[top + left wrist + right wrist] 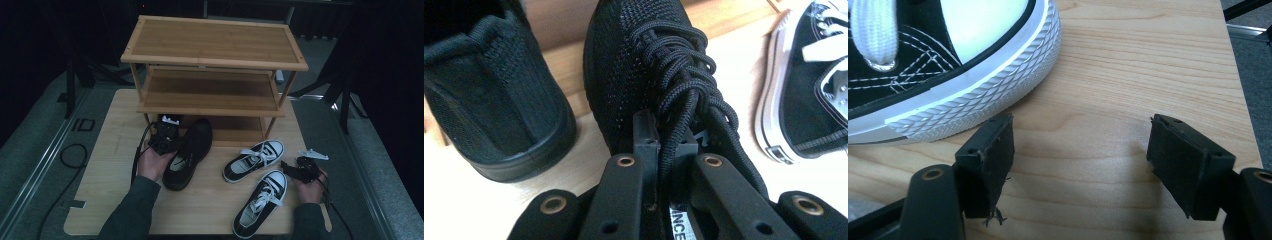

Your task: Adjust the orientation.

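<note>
Lettering "NCE" shows on a white tongue label [679, 223] inside the black mesh shoe [189, 152]; the rest is hidden. Left gripper [667, 135] is clamped on this shoe's laces and tongue, jaws nearly together. The shoe's long axis runs from the person toward the bamboo rack [214, 70], toe under the lowest of three shelves. A second black shoe [489, 95] stands just beside it. Two black-and-white canvas sneakers [254, 160] [261, 202] lie on the wooden table [110, 165], toes angled up and right. Right gripper [1080, 165] is spread wide and empty, near one sneaker's ribbed toe cap [973, 95].
</note>
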